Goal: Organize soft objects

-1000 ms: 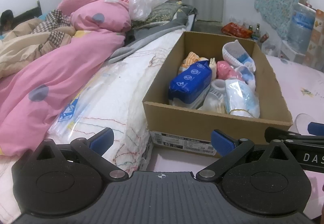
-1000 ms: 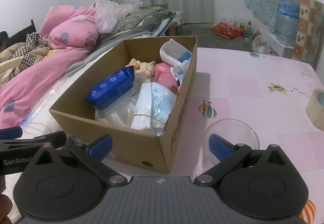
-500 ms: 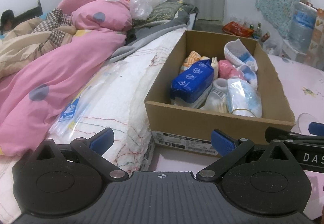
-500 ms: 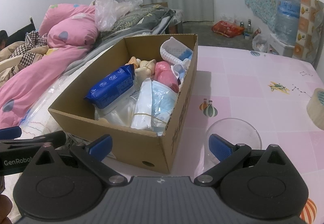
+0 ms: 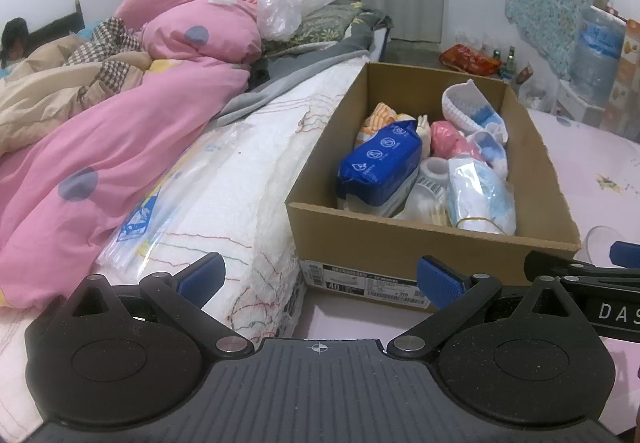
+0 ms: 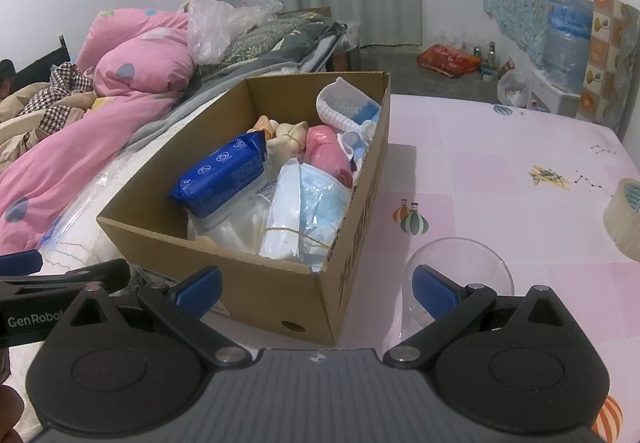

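Nearest to us, our left gripper [image 5: 318, 277] and right gripper [image 6: 316, 285] both hang with jaws spread wide and nothing between them, just short of a cardboard box [image 6: 256, 279] that sits on a pink tablecloth [image 6: 500, 163] beside a bed. Inside the box the soft things lie packed close together. At the front is a bundle of pale blue masks [image 6: 316, 203] in clear wrap with a rubber band round it; we judge it light, squashy and a little slippery, best pinched across its banded middle. Left of it lies a blue wipes pack [image 6: 224, 173], plump and yielding, heavier we think, and best taken at its crimped end. Behind these come a pink roll [image 6: 326, 149] and cream cloth [image 6: 286, 141], and farthest back a white mesh shoe [image 6: 344, 103], springy and easy to nip at its rim.
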Demonstrator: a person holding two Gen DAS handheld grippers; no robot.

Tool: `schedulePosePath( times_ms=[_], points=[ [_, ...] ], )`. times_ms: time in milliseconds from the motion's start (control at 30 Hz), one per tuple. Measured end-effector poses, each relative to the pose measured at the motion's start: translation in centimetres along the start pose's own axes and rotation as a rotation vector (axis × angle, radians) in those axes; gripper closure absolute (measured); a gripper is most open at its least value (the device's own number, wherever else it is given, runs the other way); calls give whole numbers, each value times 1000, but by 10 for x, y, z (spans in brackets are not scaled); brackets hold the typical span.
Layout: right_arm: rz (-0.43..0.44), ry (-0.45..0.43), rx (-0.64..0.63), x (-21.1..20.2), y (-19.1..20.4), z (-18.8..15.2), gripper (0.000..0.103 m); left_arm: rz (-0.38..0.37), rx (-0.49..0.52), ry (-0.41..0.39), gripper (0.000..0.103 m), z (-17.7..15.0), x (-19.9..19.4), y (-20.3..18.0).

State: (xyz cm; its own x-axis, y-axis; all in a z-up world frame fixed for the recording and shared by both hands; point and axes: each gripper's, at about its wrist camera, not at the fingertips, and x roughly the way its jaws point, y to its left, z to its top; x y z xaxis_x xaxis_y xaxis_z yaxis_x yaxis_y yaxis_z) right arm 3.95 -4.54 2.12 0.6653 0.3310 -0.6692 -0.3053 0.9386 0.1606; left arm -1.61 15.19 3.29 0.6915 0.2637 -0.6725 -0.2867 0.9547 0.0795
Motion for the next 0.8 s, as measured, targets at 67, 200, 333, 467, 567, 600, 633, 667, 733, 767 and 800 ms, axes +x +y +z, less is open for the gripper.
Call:
schedulePosePath(
  times_ms=[67,200,333,467,567,600,633,667,733,767,800],
  points=[
    [0,-1,-1,0,0,0,31,1,1,0,1,0,0,0],
    [0,0,0,0,0,0,31,0,1,1,1,0,0,0],
    [0,1,0,0,0,1,31,1,1,2,1,0,0,0],
    [-1,4,3,-1,0,2,31,1,1,2,1,1,0,0],
    [-1,4,2,-1,0,2,31,0,-1,4,1,1,0,0],
    [-1,4,3,-1,0,2,31,0,-1,4,1,1,0,0],
    [-1,5,3,-1,0,2,31,0,-1,5,1,1,0,0],
    [-1,5,3,-1,0,2,31,1,-1,4,1,1,0,1],
    [-1,6,4,-1,0,2,31,0,-2,5,1,1,0,1],
    [-1,6,4,0,0,2,31,0,-1,5,1,1,0,1],
    [-1,7,4,0,0,2,31,1,-2,5,1,0,0,1]
  ],
)
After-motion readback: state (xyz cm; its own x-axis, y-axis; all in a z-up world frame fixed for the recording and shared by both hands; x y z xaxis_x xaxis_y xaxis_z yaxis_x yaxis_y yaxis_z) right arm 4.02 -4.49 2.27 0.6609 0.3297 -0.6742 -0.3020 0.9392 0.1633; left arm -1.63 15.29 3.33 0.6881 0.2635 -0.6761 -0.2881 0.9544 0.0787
